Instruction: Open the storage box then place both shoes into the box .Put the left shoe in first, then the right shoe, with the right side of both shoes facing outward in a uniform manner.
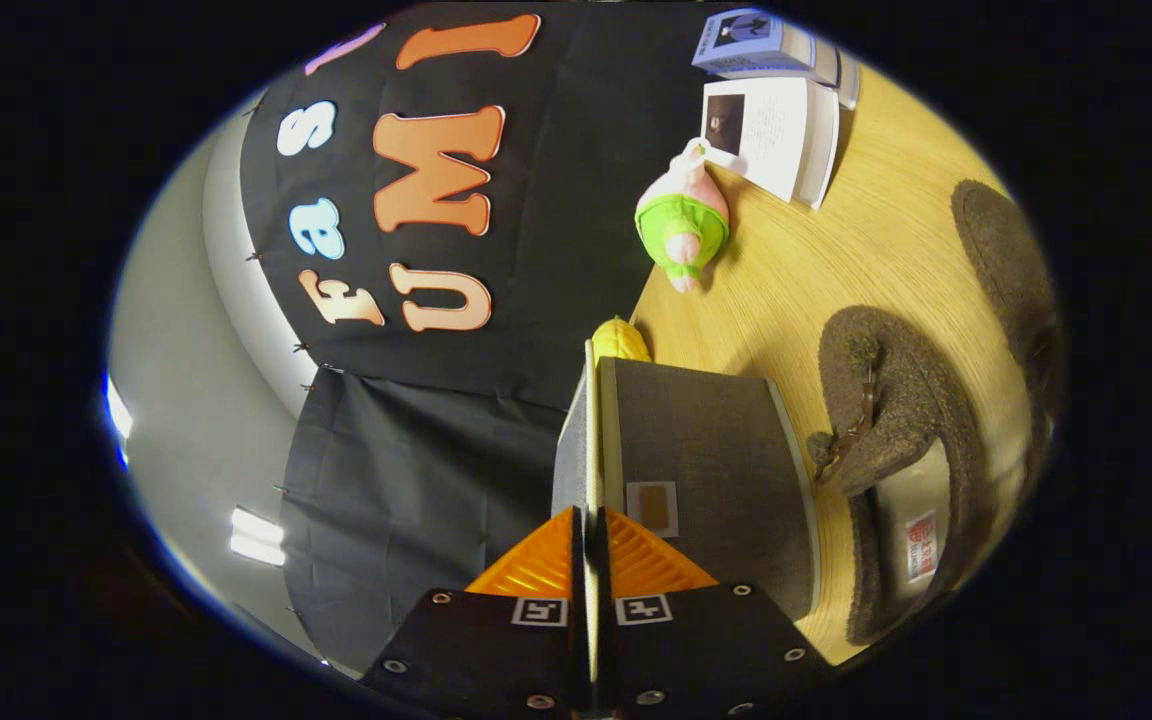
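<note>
Gripper view: gripper [591,545] fingers are clamped on the thin lid edge [591,420] of the storage box [701,470], so the opening step appears in hand; next, swing the lid clear. Both shoes, near [891,420] and far [1011,270], lie beside the box. Beyond the fingers sit a plush toy [683,220], books [776,110] and a yellow object [620,340], none obstructing.

**Almost nothing legible**

Two square black-and-white marker tags [540,611] stand on the gripper [591,515], one behind each finger. The fingers press together on the thin lid [591,420] of the storage box [706,450]. A tan patch [653,507] on the box's side shows no writing. The red-printed label [921,560] inside the nearer shoe [896,400] and the print on the open book [781,135] are too small to read.
</note>
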`<state>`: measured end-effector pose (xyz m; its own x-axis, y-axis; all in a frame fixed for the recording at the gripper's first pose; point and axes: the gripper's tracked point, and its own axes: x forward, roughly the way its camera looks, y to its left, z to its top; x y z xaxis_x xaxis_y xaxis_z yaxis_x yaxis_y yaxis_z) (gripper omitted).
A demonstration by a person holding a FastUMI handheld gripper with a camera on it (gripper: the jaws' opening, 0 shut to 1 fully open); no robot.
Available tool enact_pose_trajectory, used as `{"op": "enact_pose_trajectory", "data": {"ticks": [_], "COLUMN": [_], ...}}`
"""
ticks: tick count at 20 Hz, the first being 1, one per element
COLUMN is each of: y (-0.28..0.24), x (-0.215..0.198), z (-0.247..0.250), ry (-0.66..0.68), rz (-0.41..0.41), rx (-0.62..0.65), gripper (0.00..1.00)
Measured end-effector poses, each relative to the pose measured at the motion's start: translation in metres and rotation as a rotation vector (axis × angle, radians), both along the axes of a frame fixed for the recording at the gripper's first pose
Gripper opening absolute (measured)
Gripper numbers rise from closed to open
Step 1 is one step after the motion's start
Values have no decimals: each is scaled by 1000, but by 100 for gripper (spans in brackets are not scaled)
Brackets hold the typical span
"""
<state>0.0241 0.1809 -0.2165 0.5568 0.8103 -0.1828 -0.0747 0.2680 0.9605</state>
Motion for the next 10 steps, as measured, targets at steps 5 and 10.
{"op": "enact_pose_trajectory", "data": {"ticks": [5,10], "y": [15,60], "x": [0,-14], "z": [59,115], "ry": [-96,-203], "rz": [-31,-1], "rx": [8,-21], "gripper": [1,1]}}
